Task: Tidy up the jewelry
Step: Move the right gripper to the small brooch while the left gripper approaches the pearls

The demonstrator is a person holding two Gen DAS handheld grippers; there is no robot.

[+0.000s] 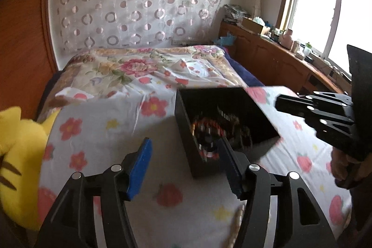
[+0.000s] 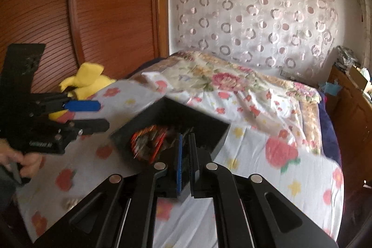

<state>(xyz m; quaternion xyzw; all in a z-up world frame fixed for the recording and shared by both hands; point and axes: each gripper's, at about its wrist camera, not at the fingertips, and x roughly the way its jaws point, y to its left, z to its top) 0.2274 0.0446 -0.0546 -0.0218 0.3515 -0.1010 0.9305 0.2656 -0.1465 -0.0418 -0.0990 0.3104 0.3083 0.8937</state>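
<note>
A black open box (image 1: 223, 108) sits tilted on the flowered bed sheet, with red and dark bead jewelry (image 1: 207, 129) inside. It also shows in the right wrist view (image 2: 197, 117) with the beads (image 2: 148, 138). My left gripper (image 1: 183, 152) is open and empty, close in front of the box's near corner. My right gripper (image 2: 185, 143) is shut on the box's near wall, the wall pinched between the blue pads. A pale bead strand (image 1: 236, 222) lies on the sheet under my left gripper.
A yellow plush toy (image 1: 16, 150) lies at the bed's left edge. A wooden wardrobe (image 2: 93, 15) stands on the left, a cluttered wooden counter (image 1: 279, 48) under the window on the right. A folded floral quilt (image 1: 144, 64) covers the far bed.
</note>
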